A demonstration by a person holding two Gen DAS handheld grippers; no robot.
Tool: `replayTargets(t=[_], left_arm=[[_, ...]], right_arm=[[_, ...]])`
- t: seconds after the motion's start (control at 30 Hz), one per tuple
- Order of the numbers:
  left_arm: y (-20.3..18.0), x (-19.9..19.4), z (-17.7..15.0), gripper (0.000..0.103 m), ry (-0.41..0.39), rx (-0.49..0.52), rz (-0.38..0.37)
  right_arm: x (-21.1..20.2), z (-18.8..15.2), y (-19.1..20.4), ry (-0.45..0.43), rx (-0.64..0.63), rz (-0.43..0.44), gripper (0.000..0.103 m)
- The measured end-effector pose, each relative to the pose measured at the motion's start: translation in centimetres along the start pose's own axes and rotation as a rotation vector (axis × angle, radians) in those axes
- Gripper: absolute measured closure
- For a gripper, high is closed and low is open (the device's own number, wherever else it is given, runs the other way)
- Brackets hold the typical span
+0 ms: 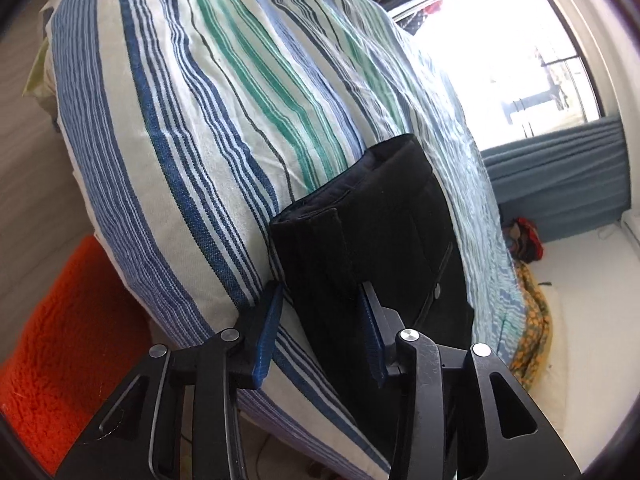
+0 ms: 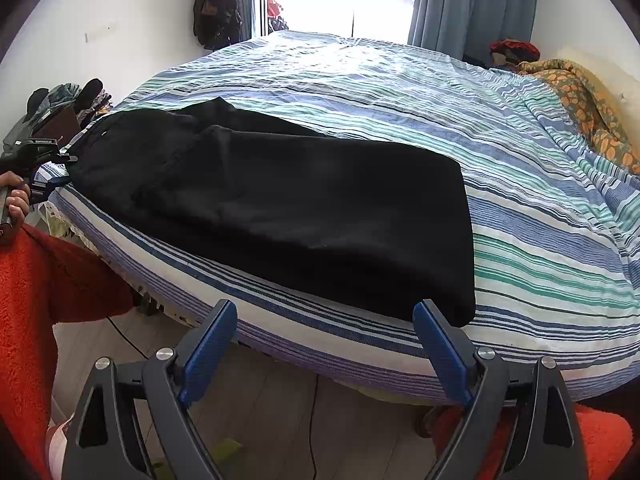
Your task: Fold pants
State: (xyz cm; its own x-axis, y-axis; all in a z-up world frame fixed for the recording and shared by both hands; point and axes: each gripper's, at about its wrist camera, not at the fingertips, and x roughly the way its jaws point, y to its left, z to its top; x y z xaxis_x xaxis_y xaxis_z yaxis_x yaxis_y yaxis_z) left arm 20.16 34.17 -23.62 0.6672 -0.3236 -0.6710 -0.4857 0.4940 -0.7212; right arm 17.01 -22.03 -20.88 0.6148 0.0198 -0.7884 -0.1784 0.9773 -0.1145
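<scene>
Left wrist view: black pants [image 1: 372, 216] are lying folded on the striped bed [image 1: 180, 128], by its near edge. Left tongs [image 1: 320, 320] are standing parted at the waistband end, pads not pressing. Right tongs [image 2: 326, 324] are gaping wide before the pants' other end, gripping nothing.

The left gripper [image 1: 320, 320] points down at a slant, and its jaws stand partly apart. In the right wrist view, a hand [image 2: 16, 204] grips its handle. The right gripper [image 2: 324, 336] also tilts down. Its jaws are spread wide, with nothing between them.
</scene>
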Motion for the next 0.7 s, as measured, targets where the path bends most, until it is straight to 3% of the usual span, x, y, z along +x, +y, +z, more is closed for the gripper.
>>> replayTargets(t=[0.07, 0.13, 0.2, 0.27, 0.37, 0.5, 0.6, 0.7], left_arm=[[0.1, 0.3, 0.1, 0.062, -0.002, 0.002, -0.017], [0.9, 0.7, 0.5, 0.062, -0.015, -0.04, -0.099], [2.5, 0.9, 0.7, 0.072, -0.029, -0.13, -0.19], [2.9, 0.7, 0.5, 0.077, -0.045, -0.157, -0.219], [-0.8, -1.6, -0.2, 0.081, -0.096, -0.007, -0.167], [-9.8, -5.4, -1.9, 0.081, -0.13, 0.274, -0.161], [-18.0, -6.8, -5.6, 0.081, -0.117, 0.52, -0.196], [-25.1, -5.2, -11.7, 0.081, -0.048, 0.748, -0.217]], right_arm=[[0.1, 0.0, -0.1, 0.005, 0.004, -0.002, 0.014], [0.2, -0.1, -0.3, 0.012, 0.009, -0.006, 0.014], [0.2, -0.1, -0.4, 0.016, 0.012, -0.009, 0.014], [0.0, -0.1, -0.5, 0.008, 0.014, -0.01, 0.014], [-0.3, 0.1, -0.6, -0.006, 0.028, -0.006, 0.014], [-0.2, 0.2, -1.0, -0.011, 0.053, 0.002, 0.014], [-0.4, 0.6, -1.6, -0.028, 0.083, 0.003, 0.014], [-0.9, 0.9, -2.6, -0.056, 0.123, -0.001, 0.014]])
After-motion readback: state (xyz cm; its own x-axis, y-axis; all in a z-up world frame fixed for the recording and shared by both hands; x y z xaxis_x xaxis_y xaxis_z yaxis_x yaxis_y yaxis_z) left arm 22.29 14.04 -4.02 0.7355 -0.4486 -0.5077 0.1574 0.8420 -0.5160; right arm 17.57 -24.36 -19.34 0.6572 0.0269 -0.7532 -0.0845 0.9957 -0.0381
